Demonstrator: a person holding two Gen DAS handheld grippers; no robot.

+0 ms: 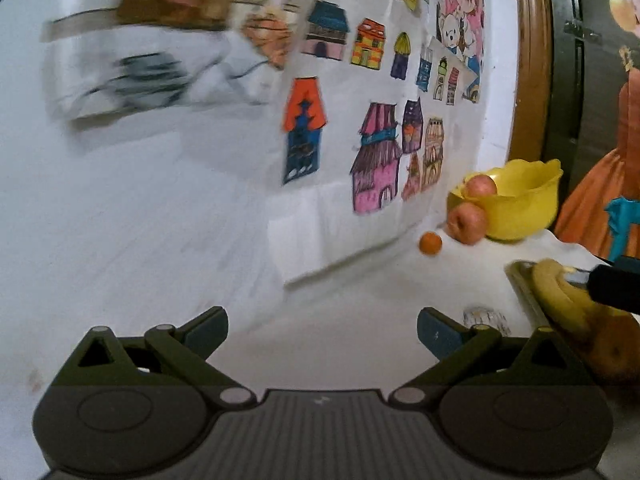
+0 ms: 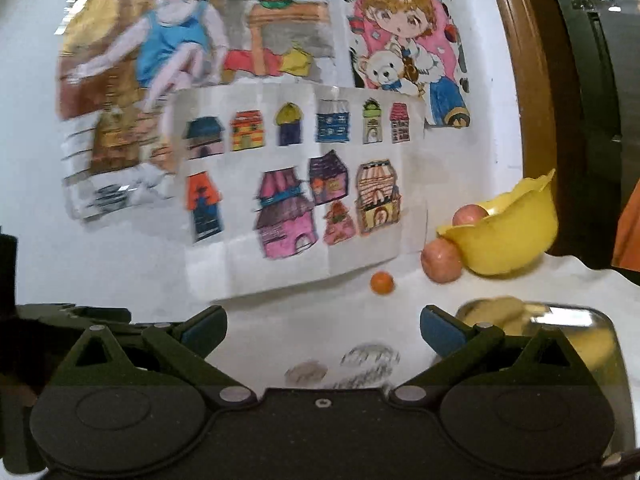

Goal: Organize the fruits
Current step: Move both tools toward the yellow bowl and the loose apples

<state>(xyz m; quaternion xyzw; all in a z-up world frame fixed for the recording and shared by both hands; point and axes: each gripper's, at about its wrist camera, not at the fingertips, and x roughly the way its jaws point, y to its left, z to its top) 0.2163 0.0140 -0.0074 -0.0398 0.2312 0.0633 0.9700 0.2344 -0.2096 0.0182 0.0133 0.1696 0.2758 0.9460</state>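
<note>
Fruits scattered across a white tabletop (image 1: 360, 300), some sorted, some not

Left wrist view: yellow bowl (image 1: 520, 208) standing by the wall, one apple (image 1: 480, 186) already inside at the rim. Second apple (image 1: 466, 222) outside, touching the bowl's wall, likely next in line. Small orange (image 1: 431, 243) loose on the table, just beside that apple. Bananas (image 1: 560, 296) at the right edge, lying on a tray and partly over an orange-brown fruit, perhaps a mango, too blurred to name. Left gripper (image 1: 322, 334) spread wide, holding nothing, low over bare table and well apart from every fruit, so seemingly waiting. Coloured house drawings (image 1: 360, 132) taped to the wall behind.

Right wrist view: same bowl (image 2: 508, 240) seen tilted, apple (image 2: 470, 214) peeking over its rim, outer apple (image 2: 440, 266) against its base, orange (image 2: 382, 283) near the wall, well ahead of the claw. Metal tray (image 2: 580, 320) close on the right with yellow fruit on it. Right gripper (image 2: 322, 330) also spread, empty, pointed toward the loose fruits, probably lining up for a pick and a drop into the bowl
</note>
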